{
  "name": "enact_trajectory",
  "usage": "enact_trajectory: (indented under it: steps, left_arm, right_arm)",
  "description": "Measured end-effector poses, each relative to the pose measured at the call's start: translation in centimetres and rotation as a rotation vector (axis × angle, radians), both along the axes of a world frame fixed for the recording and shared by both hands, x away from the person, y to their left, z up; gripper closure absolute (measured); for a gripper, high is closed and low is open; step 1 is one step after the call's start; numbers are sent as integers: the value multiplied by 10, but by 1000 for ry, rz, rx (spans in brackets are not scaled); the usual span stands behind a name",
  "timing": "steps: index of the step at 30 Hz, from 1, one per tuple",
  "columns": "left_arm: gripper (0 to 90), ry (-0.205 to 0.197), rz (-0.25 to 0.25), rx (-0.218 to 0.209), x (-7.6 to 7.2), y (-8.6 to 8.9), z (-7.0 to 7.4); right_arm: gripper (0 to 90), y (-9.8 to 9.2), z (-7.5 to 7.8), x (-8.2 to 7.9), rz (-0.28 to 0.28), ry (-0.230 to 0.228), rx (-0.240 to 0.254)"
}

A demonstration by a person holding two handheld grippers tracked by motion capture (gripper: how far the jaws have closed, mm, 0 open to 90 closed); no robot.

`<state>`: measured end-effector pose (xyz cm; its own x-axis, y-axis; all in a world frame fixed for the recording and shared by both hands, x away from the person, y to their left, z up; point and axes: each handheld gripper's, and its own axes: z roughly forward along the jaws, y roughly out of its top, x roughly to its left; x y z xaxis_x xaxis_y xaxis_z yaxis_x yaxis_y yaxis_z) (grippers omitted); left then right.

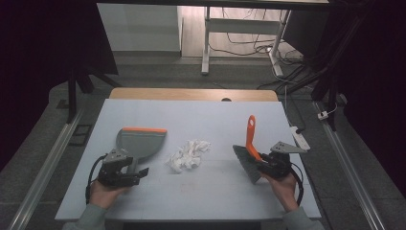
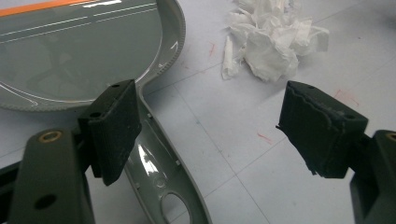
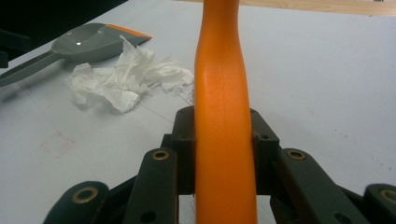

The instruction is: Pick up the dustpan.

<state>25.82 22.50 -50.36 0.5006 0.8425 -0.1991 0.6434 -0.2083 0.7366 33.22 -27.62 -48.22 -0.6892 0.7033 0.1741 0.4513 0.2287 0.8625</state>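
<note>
Brush (image 1: 250, 148): a hand brush with a smooth, glossy orange handle that narrows in the middle and widens again toward its far end; dark grey bristles fan out at the near end. It stands on the right part of the table, bristles on the surface, handle leaning up and away from the person.
Right gripper (image 1: 269, 162): pressed tight on the brush's handle, one black pad on each side of the orange shaft, as the right gripper view shows (image 3: 224, 140).
Dustpan (image 1: 140, 142): grey plastic with an orange strip along its far lip, a ribbed rounded rim and a glossy inside; its flat grey handle runs back toward the person and has an oval hole near the end. It lies flat on the left part of the table.
Left gripper (image 2: 224, 126): jaws spread wide, with nothing pinched; the left pad stands right at the dustpan's handle, the right pad over bare table.
Paper wad (image 1: 188, 154): crumpled white tissue, loose and torn at the edges, lying on the table between dustpan and brush, apart from both.
Table (image 1: 210, 120): pale blue-grey top with faint red marks and thin scored lines.
</note>
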Motion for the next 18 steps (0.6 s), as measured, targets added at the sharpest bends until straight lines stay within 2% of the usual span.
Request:
enact_trajectory:
  steps: [18]
  left_arm:
    - [218, 3, -11, 0, 0, -2, 2]
  right_arm:
    - [694, 0, 1, -1, -2, -10, -6]
